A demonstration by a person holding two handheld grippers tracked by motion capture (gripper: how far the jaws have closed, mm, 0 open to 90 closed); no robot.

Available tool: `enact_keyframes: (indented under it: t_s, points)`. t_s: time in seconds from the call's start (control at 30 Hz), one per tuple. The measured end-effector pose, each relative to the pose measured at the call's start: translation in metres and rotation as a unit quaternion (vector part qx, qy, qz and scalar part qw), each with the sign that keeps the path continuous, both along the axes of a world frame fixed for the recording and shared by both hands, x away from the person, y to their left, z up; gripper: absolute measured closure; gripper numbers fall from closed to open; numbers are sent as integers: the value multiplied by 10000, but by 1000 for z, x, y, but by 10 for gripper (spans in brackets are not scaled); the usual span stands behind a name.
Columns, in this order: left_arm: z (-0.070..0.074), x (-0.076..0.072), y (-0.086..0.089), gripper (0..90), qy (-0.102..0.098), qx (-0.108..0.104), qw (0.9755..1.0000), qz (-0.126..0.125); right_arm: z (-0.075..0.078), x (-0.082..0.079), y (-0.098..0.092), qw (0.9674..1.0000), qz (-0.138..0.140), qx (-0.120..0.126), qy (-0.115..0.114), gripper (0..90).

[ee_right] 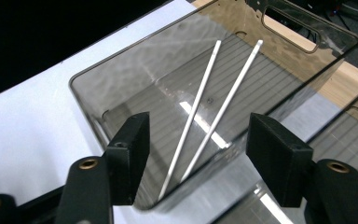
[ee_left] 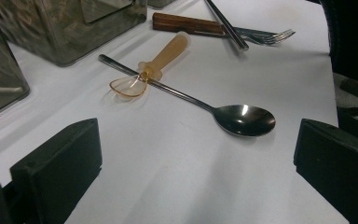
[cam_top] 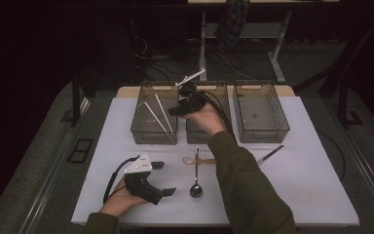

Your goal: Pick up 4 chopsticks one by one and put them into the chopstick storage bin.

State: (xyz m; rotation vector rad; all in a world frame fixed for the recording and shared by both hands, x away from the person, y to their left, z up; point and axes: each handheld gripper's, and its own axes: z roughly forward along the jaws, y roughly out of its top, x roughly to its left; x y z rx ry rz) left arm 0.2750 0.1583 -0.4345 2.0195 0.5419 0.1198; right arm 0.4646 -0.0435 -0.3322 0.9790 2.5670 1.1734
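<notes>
Cutlery sorting looks like the job, judging from the layout: three bins stand in a row in the upper half of the high view, and loose pieces lie on the table point(cam_top: 302, 180) below them. Your right gripper point(cam_top: 185, 100) hangs over the seam between the left bin point(cam_top: 137, 130) and the middle bin point(cam_top: 221, 88), jaws apart and empty. In its own view two white sticks point(ee_right: 212, 119) lean inside the left bin, straight ahead between the jaws.

Your left gripper point(cam_top: 165, 178) rests low at the lower left of the high view, jaws wide apart with nothing between them. The spoon point(ee_left: 242, 119) lies just ahead of it, at centre right of the left gripper view, its handle crossing an amber scoop point(ee_left: 161, 60). A fork point(ee_left: 265, 35) and a wooden handle point(ee_left: 186, 24) lie farther off, near the top of that view.

If you take the spoon next, close on its handle near the bowl, away from the crossing, so the scoop is not dragged along. Lift straight up before swinging toward a bin.
</notes>
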Motion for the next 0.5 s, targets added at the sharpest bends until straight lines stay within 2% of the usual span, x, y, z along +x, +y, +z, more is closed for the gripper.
enact_keyframes:
  t_s: [0.17,0.33,0.5]
  points:
    - [0,0,0,0,-15,45,10000,-2,3,-12,-16,9999,104,7,-65,370]
    - [0,0,0,0,-6,49,10000,4,4,-25,-36,9996,246,131,-87,369]
    - [0,0,0,0,-13,68,10000,18,6,-37,-58,9995,274,64,-163,369]
